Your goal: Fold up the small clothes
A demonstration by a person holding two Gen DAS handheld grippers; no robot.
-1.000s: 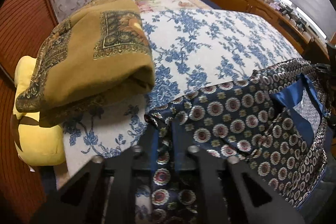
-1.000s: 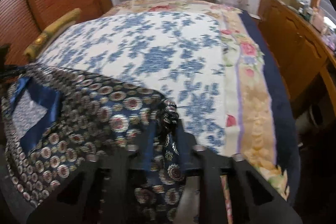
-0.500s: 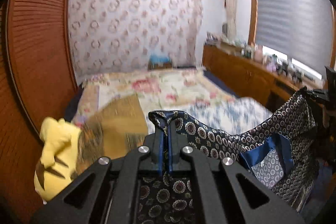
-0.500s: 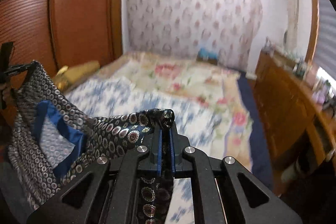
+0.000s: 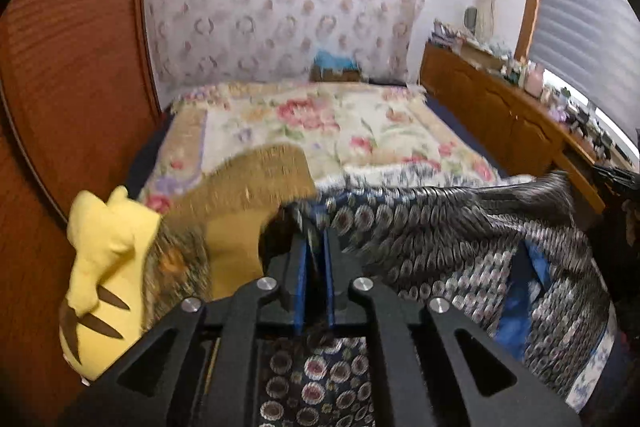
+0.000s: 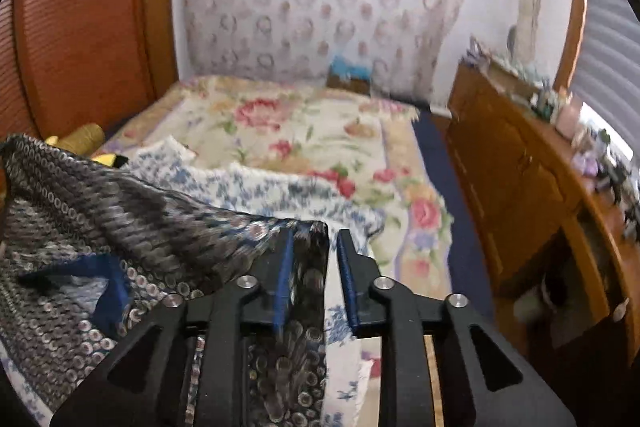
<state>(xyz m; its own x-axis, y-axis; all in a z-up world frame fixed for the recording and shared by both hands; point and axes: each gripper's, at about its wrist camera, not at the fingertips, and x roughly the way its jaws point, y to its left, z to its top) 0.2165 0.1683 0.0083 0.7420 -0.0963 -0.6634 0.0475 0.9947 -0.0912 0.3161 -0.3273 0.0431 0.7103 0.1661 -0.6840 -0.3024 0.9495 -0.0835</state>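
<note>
Cloth is in the air between my two hands: the dark patterned garment (image 5: pixel 440 227), navy with ringed medallions and a blue lining, is stretched above the bed (image 5: pixel 320 115) and blurred with motion. My left tool (image 5: pixel 314 247) is clamped tight on one corner of the garment, the fabric pinched between its blue pads with the rest hanging down beneath. My right tool (image 6: pixel 312 247) has just been opening; its jaws now stand apart, and the other corner of the garment lies against the left pad only, with a clear gap to the right pad, so I judge that side is being let go.

Taking the bed as the landmark: the garment hangs over its near end, above the blue-flowered cover (image 6: pixel 248 183). A folded mustard blanket (image 5: pixel 248 183) and a yellow plush toy (image 5: pixel 100 267) sit at the bed's near left edge, and a wooden dresser (image 6: pixel 520 187) runs along its right side.

As for progress, I see no finished fold. The garment is lifted and spread, not laid flat, so I would say I am early on: it has yet to be laid out on the bed, smoothed, and folded over, and whether other small clothes wait nearby I cannot tell.
</note>
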